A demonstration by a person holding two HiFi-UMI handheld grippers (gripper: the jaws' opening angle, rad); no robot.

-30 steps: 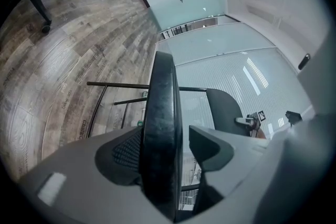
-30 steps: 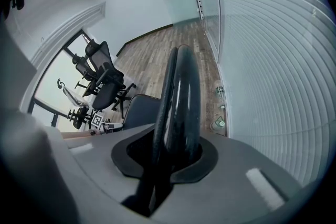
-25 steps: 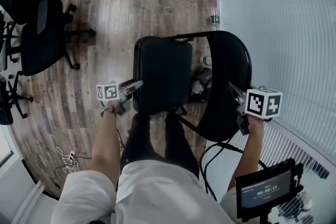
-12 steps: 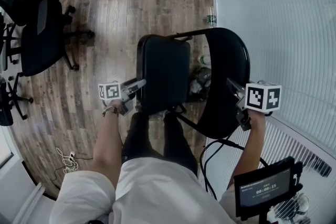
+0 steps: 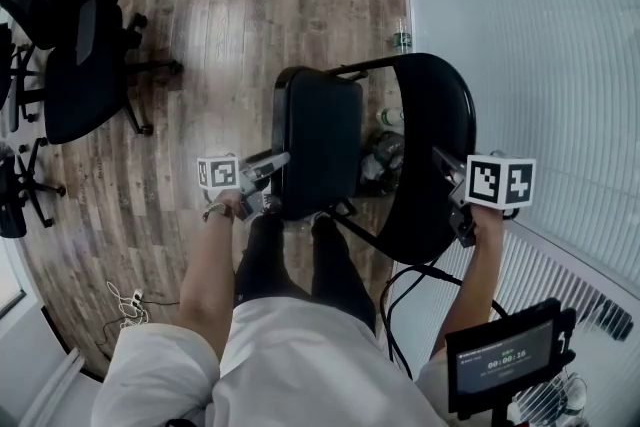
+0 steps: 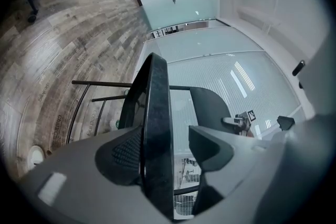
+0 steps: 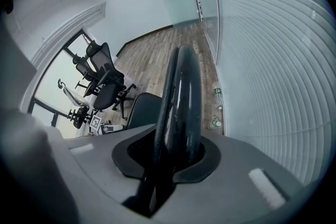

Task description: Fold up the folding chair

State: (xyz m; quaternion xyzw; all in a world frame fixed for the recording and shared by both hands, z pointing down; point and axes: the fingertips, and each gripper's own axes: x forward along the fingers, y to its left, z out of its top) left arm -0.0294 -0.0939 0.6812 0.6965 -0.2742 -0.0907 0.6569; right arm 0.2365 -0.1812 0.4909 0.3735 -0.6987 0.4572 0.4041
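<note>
Left gripper: jaws stand wide, astride the near edge of the seat. In the left gripper view the textured left pad lies against the seat edge. The right pad stands clear of it, with a gap showing. No clamp; contact on one side only.

Chair: half folded. The seat is tipped up on edge, its long axis running straight out from the fingers. The backrest lies to its right, and the two are still apart, with clutter on the floor visible between them.

Right gripper: points steeply down. Its jaws have just been closing and now sit tight on the backrest rim, both fingers pressed to it.

Judgement: the fold turns on closing the gap between seat and backrest. The left hand is the nearer to the seat and should push it rightward, while the right steadies the backrest.
</note>
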